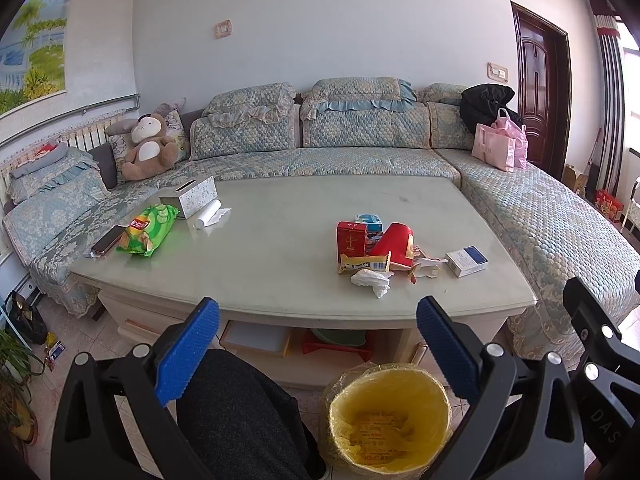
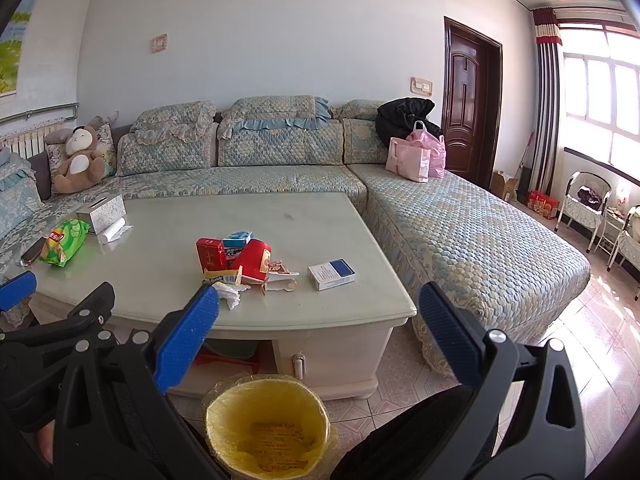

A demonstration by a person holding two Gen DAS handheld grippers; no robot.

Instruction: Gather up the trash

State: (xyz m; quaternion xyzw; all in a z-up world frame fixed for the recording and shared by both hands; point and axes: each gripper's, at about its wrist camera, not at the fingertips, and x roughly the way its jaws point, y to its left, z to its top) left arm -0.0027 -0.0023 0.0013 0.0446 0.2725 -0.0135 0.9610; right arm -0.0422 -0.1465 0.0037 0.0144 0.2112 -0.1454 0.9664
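Nothing looks collected yet: your left gripper (image 1: 318, 344) and right gripper (image 2: 318, 330) both hang spread and empty above the yellow-lined trash bin (image 1: 390, 420). The trash pile (image 1: 376, 254) sits near the coffee table's (image 1: 280, 240) front right corner.

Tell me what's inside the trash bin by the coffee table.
The trash bin is lined with a yellow bag with printed lettering showing at the bottom. No trash is visible inside, though the near rim hides the nearest part of its inside.
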